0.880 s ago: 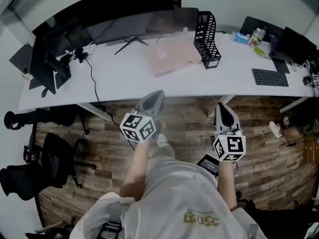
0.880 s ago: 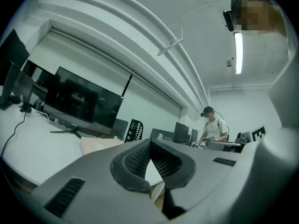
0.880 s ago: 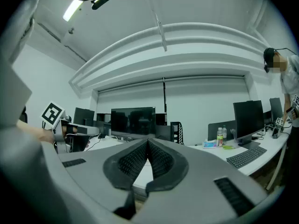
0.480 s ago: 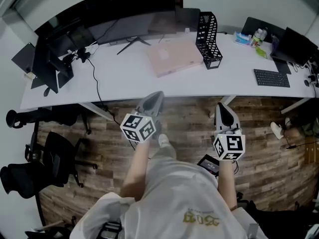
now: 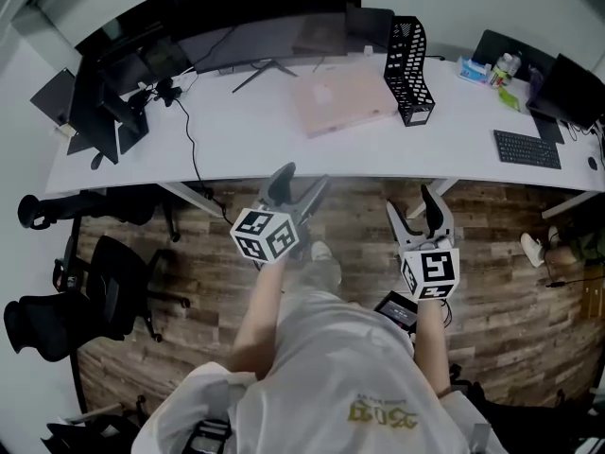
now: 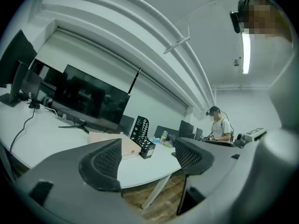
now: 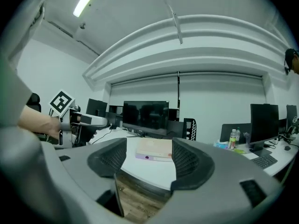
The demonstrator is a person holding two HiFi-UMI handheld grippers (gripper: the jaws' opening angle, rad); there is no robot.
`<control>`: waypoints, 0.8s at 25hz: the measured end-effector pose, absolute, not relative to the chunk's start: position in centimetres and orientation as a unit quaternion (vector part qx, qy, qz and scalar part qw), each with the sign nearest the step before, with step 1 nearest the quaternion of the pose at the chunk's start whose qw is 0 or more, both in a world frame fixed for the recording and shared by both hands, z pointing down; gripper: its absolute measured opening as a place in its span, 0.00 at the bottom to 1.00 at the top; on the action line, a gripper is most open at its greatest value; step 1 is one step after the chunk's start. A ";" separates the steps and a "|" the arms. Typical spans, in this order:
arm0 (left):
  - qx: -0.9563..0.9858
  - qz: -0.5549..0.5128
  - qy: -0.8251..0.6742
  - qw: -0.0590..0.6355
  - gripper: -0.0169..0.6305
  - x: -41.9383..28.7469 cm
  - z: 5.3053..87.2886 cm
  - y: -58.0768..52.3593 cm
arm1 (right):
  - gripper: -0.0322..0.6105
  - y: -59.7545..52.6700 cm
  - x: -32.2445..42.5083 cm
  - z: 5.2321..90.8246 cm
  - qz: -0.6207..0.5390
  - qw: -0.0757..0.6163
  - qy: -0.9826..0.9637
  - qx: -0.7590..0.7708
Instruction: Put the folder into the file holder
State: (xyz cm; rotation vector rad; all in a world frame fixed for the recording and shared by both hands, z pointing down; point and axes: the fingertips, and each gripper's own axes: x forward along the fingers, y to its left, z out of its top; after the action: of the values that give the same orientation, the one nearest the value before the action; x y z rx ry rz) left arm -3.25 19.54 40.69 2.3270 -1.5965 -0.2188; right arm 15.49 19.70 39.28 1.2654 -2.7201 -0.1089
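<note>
A pink folder [image 5: 345, 102] lies flat on the white desk [image 5: 236, 145], just left of an upright black mesh file holder [image 5: 408, 72]. Both grippers hover level over the wooden floor, short of the desk's front edge. My left gripper [image 5: 300, 183] is open and empty, and so is my right gripper [image 5: 413, 206]. In the left gripper view the folder [image 6: 128, 145] and file holder [image 6: 142, 134] show far off between the open jaws [image 6: 147, 155]. In the right gripper view the folder [image 7: 154, 150] lies beyond the empty jaws [image 7: 148, 160], the file holder [image 7: 189, 129] behind it.
A wide dark monitor [image 5: 255, 41] stands at the back of the desk, more screens [image 5: 99, 112] at the left. A keyboard [image 5: 527, 149] and bottles [image 5: 506, 69] sit at the right. Black office chairs [image 5: 85, 291] stand on the floor at left. Another person [image 6: 218, 125] stands far away.
Both grippers' jaws have spread from together to wide apart. The desk has shifted a little lower and nearer in the head view.
</note>
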 end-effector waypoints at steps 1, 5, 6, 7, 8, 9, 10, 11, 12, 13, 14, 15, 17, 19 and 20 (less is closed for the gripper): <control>0.812 -0.071 -0.557 0.157 0.58 -3.4 41.1 19.5 | 0.52 19.6 15.1 39.6 -0.037 0.074 -0.905 0.418; 0.808 -0.067 -0.561 0.168 0.58 -4.5 42.3 18.5 | 0.51 18.4 13.7 40.6 -0.035 0.087 -0.909 0.406; 0.807 -0.065 -0.562 0.170 0.58 -4.8 42.4 17.9 | 0.51 17.7 13.3 40.8 -0.034 0.088 -0.910 0.404; 0.806 -0.062 -0.563 0.171 0.58 -5.0 42.7 17.3 | 0.51 17.0 13.0 40.9 -0.033 0.090 -0.911 0.401; 0.804 -0.061 -0.565 0.174 0.58 -5.3 43.0 16.8 | 0.51 16.3 12.7 41.2 -0.033 0.094 -0.912 0.398; 0.802 -0.059 -0.567 0.178 0.58 -5.6 43.4 16.2 | 0.51 15.6 12.3 41.5 -0.033 0.098 -0.913 0.395; 0.800 -0.058 -0.569 0.182 0.58 -6.0 43.9 15.5 | 0.51 14.8 11.9 41.8 -0.033 0.103 -0.914 0.391; 0.797 -0.058 -0.572 0.186 0.58 -6.4 44.3 14.8 | 0.51 13.9 11.4 42.2 -0.034 0.109 -0.915 0.387; 0.794 -0.059 -0.574 0.191 0.58 -6.9 44.8 13.9 | 0.51 13.0 10.8 42.6 -0.034 0.114 -0.916 0.383; 0.791 -0.062 -0.576 0.196 0.58 -7.4 45.2 13.0 | 0.51 12.1 10.2 42.9 -0.033 0.119 -0.917 0.378; 0.789 -0.063 -0.577 0.201 0.58 -7.9 45.6 12.0 | 0.51 11.1 9.6 43.3 -0.031 0.124 -0.919 0.373; 0.788 -0.062 -0.577 0.205 0.58 -8.2 46.1 11.0 | 0.51 10.1 9.0 43.6 -0.029 0.127 -0.920 0.368; 0.787 -0.052 -0.577 0.210 0.58 -9.0 46.9 8.9 | 0.51 8.0 7.9 44.4 -0.026 0.134 -0.923 0.361; 0.785 -0.042 -0.579 0.216 0.58 -9.9 47.8 6.7 | 0.51 5.6 6.6 45.4 -0.022 0.143 -0.925 0.351; 0.783 -0.041 -0.580 0.221 0.58 -10.4 48.2 5.7 | 0.51 4.4 6.0 45.9 -0.016 0.148 -0.927 0.345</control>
State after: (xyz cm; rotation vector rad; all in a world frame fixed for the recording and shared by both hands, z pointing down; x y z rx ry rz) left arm -10.40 5.65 48.24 2.1649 -1.6032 -0.1128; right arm 6.02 4.36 45.91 0.9936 -2.6657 -0.0457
